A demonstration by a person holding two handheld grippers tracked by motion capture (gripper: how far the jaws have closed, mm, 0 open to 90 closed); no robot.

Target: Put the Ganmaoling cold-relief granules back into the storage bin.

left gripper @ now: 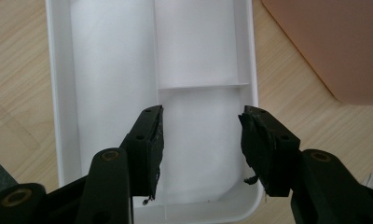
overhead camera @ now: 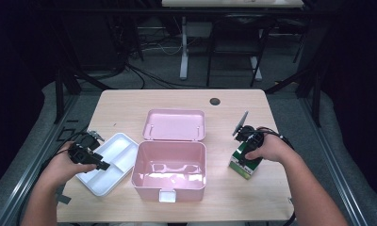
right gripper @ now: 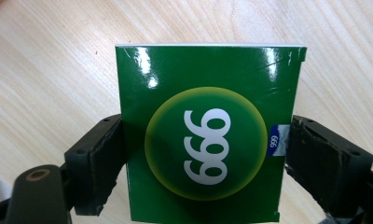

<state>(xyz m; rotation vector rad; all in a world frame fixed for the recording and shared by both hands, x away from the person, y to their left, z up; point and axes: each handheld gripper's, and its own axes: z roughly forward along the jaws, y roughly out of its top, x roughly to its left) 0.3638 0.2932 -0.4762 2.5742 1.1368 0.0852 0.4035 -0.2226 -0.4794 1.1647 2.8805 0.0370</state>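
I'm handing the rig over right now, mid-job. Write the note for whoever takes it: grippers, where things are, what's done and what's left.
Left gripper: open, jaws poised over the white divided tray, holding nothing.
Right gripper: a jaw on each side of the green box; the left jaw touches it, a slight gap seems to show at the right one. The box stands on the table, right of the pink case.
The case is open, lid back, with nothing inside.
Done: nothing packed.
Left, probably: box and tray into the case, then shut the lid.
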